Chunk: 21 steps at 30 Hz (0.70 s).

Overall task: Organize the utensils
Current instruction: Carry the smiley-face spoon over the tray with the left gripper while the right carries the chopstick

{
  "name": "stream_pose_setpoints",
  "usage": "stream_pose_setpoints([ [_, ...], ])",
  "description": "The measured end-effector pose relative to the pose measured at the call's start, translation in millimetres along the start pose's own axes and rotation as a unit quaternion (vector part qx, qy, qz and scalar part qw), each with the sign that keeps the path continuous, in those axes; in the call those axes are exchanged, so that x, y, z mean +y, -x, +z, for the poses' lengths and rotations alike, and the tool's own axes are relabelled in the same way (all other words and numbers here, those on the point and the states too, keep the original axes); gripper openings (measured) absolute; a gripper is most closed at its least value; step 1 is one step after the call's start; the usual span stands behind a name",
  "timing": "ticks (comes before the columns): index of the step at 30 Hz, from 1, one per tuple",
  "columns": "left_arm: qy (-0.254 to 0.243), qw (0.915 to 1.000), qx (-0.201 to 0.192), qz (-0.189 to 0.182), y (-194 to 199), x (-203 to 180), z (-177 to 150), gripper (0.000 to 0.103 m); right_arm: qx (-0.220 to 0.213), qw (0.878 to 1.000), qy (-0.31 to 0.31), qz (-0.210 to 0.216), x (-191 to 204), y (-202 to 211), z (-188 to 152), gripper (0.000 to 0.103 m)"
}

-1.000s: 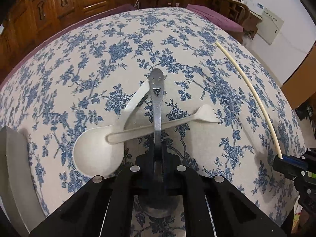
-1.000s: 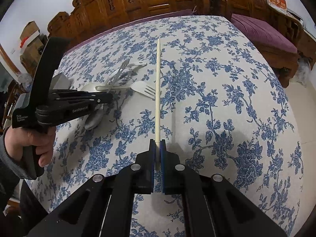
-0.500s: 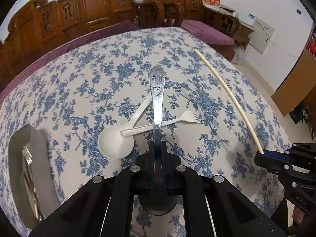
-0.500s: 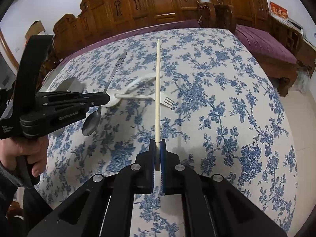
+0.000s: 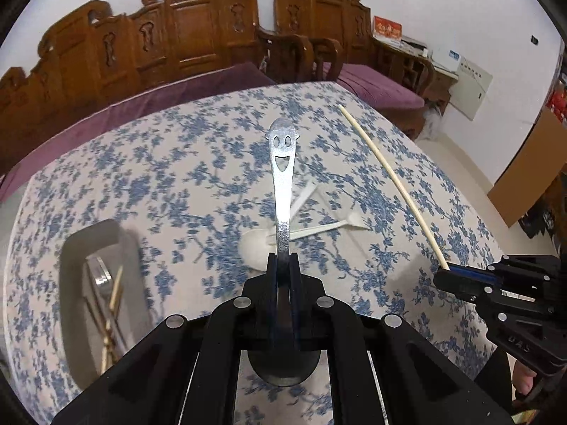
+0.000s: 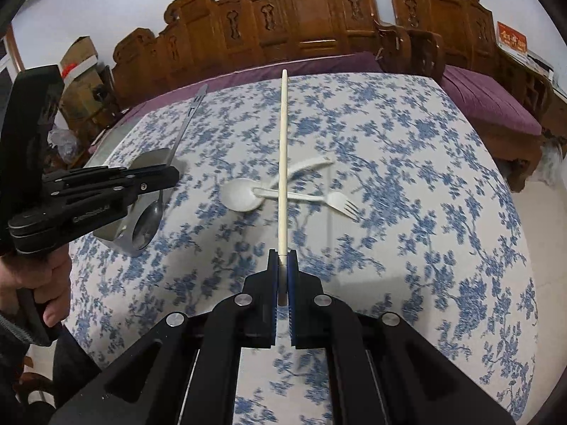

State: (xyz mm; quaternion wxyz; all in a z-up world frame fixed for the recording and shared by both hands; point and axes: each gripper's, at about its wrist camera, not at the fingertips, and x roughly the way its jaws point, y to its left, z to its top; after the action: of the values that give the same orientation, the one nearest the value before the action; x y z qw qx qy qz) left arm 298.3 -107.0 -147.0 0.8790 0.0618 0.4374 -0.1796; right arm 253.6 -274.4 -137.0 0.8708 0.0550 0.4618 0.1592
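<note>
My left gripper point(image 5: 282, 260) is shut on a metal spoon point(image 5: 281, 177) with a smiley-face handle, held high above the table, handle forward. In the right wrist view the left gripper point(image 6: 170, 177) and its spoon point(image 6: 149, 219) hang at the left. My right gripper point(image 6: 282, 258) is shut on a cream chopstick point(image 6: 283, 148) that points forward above the table; it also shows in the left wrist view point(image 5: 386, 173). A white plastic spoon point(image 6: 241, 194) and white plastic fork point(image 6: 336, 202) lie crossed on the floral tablecloth.
A grey utensil tray point(image 5: 74, 248) holding several utensils lies at the table's left. Carved wooden chairs point(image 6: 301, 17) with purple cushions stand beyond the far edge. A cardboard box point(image 5: 531, 163) stands on the floor at right.
Both grippers have risen well above the table with their utensils. The grey tray has come into the left wrist view.
</note>
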Motion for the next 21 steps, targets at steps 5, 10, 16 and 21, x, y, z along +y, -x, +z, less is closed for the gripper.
stream_pose_setpoints([
  [5,0.014,0.9998,-0.012,0.008,18.0,22.0,-5.2,0.005,-0.001,1.0,0.013,0.009,22.4,-4.1,6.5,0.006],
  [10,0.029,0.9992,-0.02,0.019,31.4,48.9,-10.2,0.005,0.001,0.999,0.031,0.019,47.5,-10.5,13.2,0.006],
  [16,0.053,0.9976,-0.026,0.035,41.5,84.4,-17.3,0.005,0.005,0.998,0.048,0.027,73.8,-18.1,19.5,0.006],
  [21,0.07,0.996,-0.026,0.048,45.3,110.9,-24.3,0.005,0.009,0.998,0.057,0.033,91.3,-25.3,23.1,0.006],
])
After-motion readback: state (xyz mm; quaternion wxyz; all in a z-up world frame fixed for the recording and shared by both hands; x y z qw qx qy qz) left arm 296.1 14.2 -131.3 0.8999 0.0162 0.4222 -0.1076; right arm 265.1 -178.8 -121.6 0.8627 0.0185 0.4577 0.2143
